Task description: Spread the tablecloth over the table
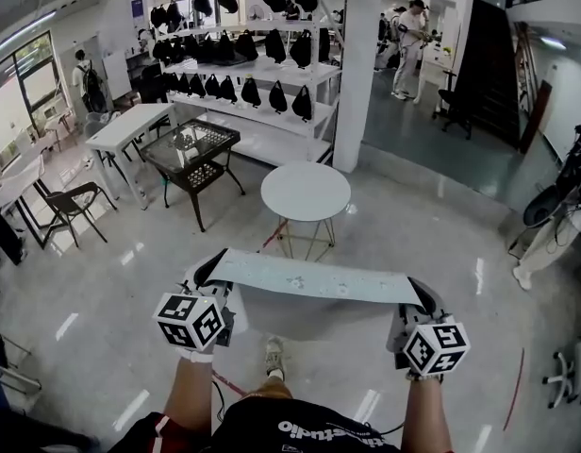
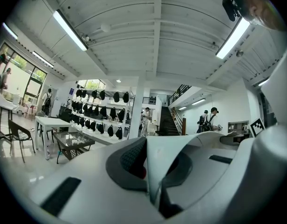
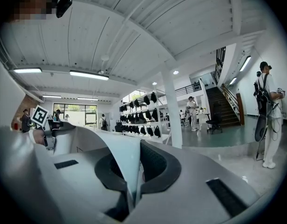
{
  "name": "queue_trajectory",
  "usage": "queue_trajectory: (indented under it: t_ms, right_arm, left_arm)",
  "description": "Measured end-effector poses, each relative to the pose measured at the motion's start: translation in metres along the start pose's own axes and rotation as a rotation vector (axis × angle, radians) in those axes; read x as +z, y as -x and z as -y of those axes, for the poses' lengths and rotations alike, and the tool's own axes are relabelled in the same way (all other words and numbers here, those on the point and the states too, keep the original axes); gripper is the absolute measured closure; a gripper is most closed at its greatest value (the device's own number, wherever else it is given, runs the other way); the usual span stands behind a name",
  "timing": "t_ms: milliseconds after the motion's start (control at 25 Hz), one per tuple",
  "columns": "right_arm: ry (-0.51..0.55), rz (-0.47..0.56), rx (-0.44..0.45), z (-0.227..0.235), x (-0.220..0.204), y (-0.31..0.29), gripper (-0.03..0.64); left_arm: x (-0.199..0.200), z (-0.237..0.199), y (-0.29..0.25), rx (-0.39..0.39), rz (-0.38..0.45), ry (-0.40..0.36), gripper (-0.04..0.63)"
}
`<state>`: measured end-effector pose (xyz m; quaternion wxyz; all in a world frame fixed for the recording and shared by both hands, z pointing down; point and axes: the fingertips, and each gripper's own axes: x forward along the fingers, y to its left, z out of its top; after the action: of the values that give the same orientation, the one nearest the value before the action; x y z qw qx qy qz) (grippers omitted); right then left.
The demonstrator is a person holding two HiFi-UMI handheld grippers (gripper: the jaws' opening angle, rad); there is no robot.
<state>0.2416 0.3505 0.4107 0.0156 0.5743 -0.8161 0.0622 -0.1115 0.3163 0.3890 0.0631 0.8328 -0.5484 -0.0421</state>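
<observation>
The left gripper (image 2: 154, 166) has its jaws pressed together on a corner of the pale grey tablecloth (image 1: 309, 279), the fabric pinched flat between the dark pads. The right gripper (image 3: 134, 172) is closed the same way on the opposite corner. Between the two, the cloth's upper edge runs as a taut, nearly level band in front of the person, and the rest hangs down below it toward the floor. One shoe (image 1: 273, 355) shows under the hanging cloth. Just beyond the band stands the round white worktop (image 1: 306, 192), bare on thin legs and apart from the cloth. Further left is a black glass-topped table (image 1: 190, 151), with a long white table (image 1: 128, 125) beside it. Behind them a white shelving rack (image 1: 262, 69) carries rows of dark bags, next to a white pillar (image 1: 358, 64).
</observation>
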Motion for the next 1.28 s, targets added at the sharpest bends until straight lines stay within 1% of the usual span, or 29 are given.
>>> queue_trajectory:
  t_ms: [280, 560, 840, 1000, 1280]
  right_arm:
    - [-0.023, -0.002, -0.022, 0.023, -0.004, -0.042, 0.591]
    - [-0.032, -0.006, -0.039, 0.048, 0.009, -0.119, 0.591]
    - [-0.039, -0.016, -0.056, 0.068, 0.037, -0.209, 0.591]
    - [-0.030, -0.018, -0.067, 0.067, 0.056, -0.265, 0.591]
    - [-0.012, -0.024, -0.082, 0.067, 0.074, -0.346, 0.591]
  left_arm:
    - [-0.007, -0.013, -0.048, -0.006, -0.008, 0.017, 0.577]
    - [-0.005, -0.049, -0.123, -0.021, -0.035, 0.009, 0.575]
    - [0.017, -0.094, -0.211, -0.039, -0.053, 0.005, 0.577]
    - [0.034, -0.131, -0.254, -0.049, -0.048, -0.001, 0.577]
    - [0.046, -0.187, -0.318, -0.064, -0.035, 0.014, 0.575]
